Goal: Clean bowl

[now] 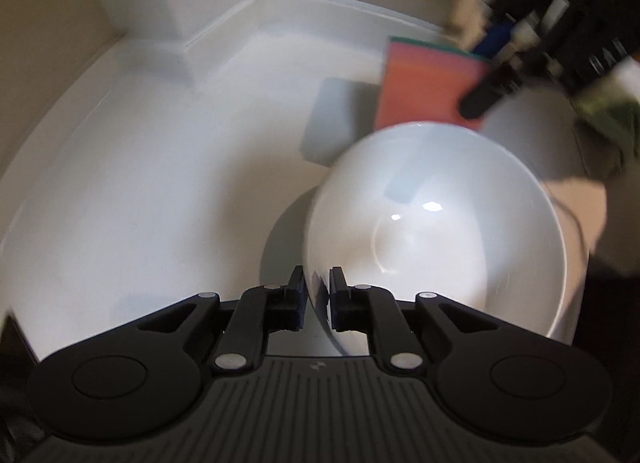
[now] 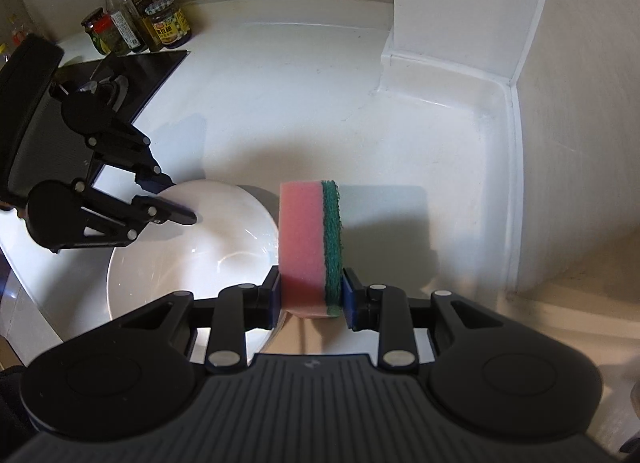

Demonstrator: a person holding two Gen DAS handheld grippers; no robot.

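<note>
on white counter [image 2: 280, 103]: glossy round bowl [image 2: 192, 247], spongy pink-green block [image 2: 310, 243].

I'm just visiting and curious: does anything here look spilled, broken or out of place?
Nothing stands out. The white bowl sits whole on the counter, the sponge is clamped in the right gripper, and nothing is visibly spilled.

Left wrist view: right claw [image 1: 486, 75] motion-blurred, cut by the top-right edge; bowl [image 1: 436, 231] near rim hidden behind claw body. Right wrist view: jar labels [image 2: 168, 25] too small to read.
</note>
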